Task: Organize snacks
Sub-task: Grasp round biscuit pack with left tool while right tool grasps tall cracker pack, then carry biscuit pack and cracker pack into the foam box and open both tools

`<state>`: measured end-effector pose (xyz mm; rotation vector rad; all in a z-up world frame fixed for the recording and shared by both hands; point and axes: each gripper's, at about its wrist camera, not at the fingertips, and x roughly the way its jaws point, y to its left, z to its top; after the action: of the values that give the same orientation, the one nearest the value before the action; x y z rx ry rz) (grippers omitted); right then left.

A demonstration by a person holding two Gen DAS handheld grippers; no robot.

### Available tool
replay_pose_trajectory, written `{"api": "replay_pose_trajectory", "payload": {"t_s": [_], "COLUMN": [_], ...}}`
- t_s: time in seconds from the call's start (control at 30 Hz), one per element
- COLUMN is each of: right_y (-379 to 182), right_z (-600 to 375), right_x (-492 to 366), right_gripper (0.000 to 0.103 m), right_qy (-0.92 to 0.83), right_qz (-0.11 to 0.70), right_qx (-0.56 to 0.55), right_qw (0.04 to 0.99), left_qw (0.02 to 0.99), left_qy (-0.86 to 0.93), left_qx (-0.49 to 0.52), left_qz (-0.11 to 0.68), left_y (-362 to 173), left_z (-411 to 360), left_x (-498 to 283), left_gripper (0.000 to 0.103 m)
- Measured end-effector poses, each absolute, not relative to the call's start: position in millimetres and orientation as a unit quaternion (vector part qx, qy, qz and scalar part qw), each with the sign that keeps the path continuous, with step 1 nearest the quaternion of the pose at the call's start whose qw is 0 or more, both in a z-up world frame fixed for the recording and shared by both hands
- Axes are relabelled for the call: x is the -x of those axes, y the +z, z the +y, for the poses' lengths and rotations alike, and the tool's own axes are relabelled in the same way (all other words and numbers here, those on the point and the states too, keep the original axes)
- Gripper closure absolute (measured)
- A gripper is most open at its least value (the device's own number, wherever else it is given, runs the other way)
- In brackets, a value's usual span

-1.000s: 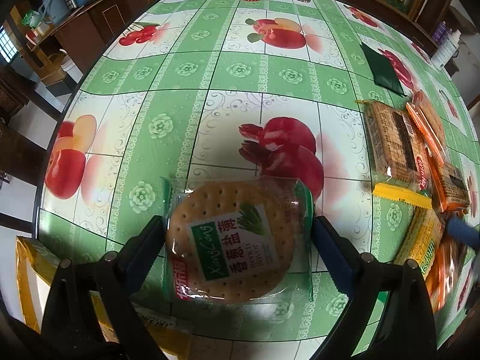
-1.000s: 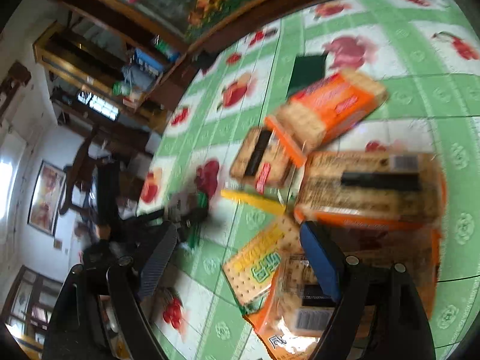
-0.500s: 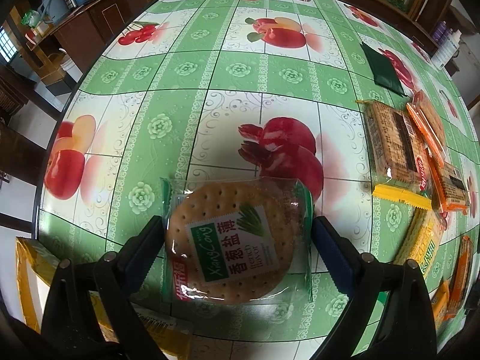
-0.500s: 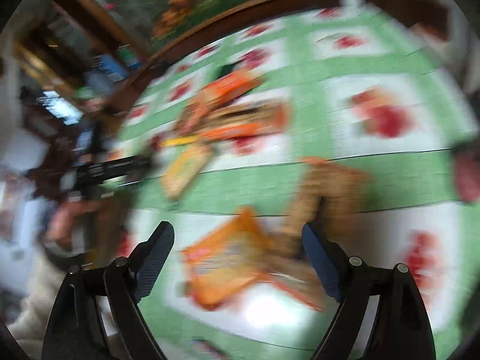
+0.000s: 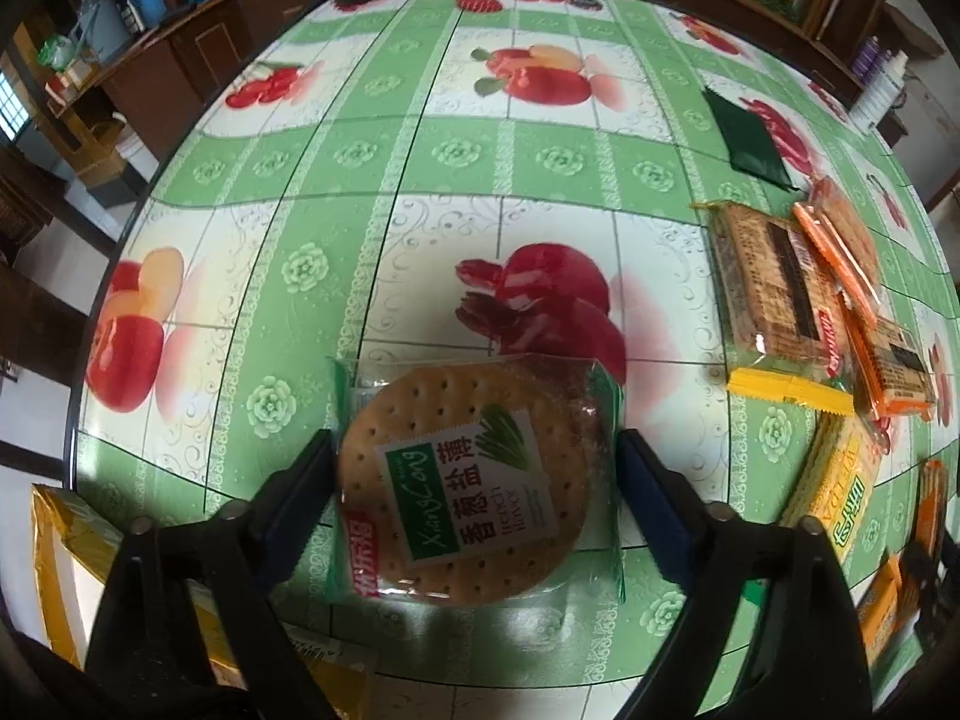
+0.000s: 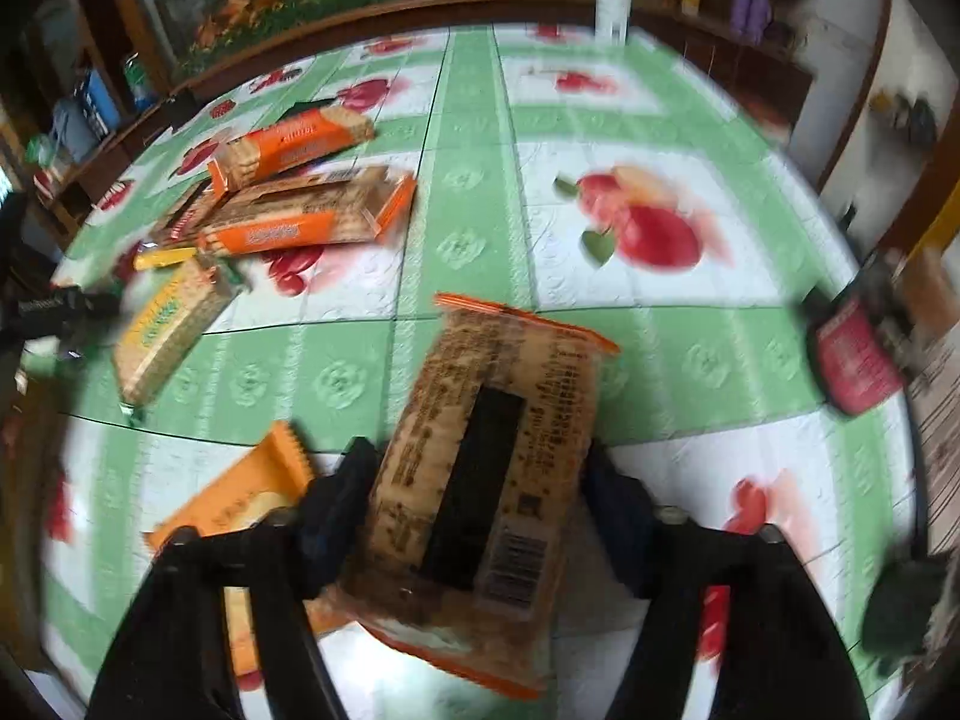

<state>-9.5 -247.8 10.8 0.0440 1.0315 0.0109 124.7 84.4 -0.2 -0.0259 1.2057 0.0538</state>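
Note:
My left gripper (image 5: 474, 474) is shut on a round cracker pack (image 5: 474, 474) with a green and white label, held just above the fruit-print tablecloth (image 5: 420, 192). My right gripper (image 6: 480, 498) is shut on an orange-edged cracker pack (image 6: 486, 468) with its printed back up, held over the table. A pile of cracker packs lies at the right in the left wrist view (image 5: 774, 288) and at the upper left in the right wrist view (image 6: 288, 210). A yellow cracker pack (image 6: 168, 330) lies apart from the pile.
A dark green cloth (image 5: 750, 144) lies at the back right. An orange snack pack (image 6: 240, 510) lies beside my right gripper. A red packet (image 6: 852, 360) sits at the table's right edge. A yellow bag (image 5: 54, 546) sits below the table's left edge.
My right gripper swung away from the pile and closed on the orange-edged cracker pack. My left gripper has stayed still with the round cracker pack.

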Motion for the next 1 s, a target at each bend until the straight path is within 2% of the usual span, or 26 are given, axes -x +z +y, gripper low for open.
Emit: {"api": "replay_pose_trajectory", "payload": {"t_s": [0.03,0.43,1.0], "right_y": [12,33,75], "right_z": [-249,-261,-162], "right_x": [12,22,33], "right_gripper": [0.044,0.047,0.047], "right_qy": [0.006,0.075,0.214], "right_qz": [0.489,0.452,0.411], "right_qx": [-0.021,-0.094,-0.069], "right_qw": [0.872,0.884,0.883], "left_qw": [0.827,0.843,0.891], "left_qy": [0.028,-0.008,-0.014], "left_qx": [0.006,0.030,0.020], "left_qz": [0.561,0.537,0.454], "left_y": [2,36,106], "left_z": [82,70,88], "left_x": [-123,-109,-19], "left_gripper": [0.023,0.024,0.024]}}
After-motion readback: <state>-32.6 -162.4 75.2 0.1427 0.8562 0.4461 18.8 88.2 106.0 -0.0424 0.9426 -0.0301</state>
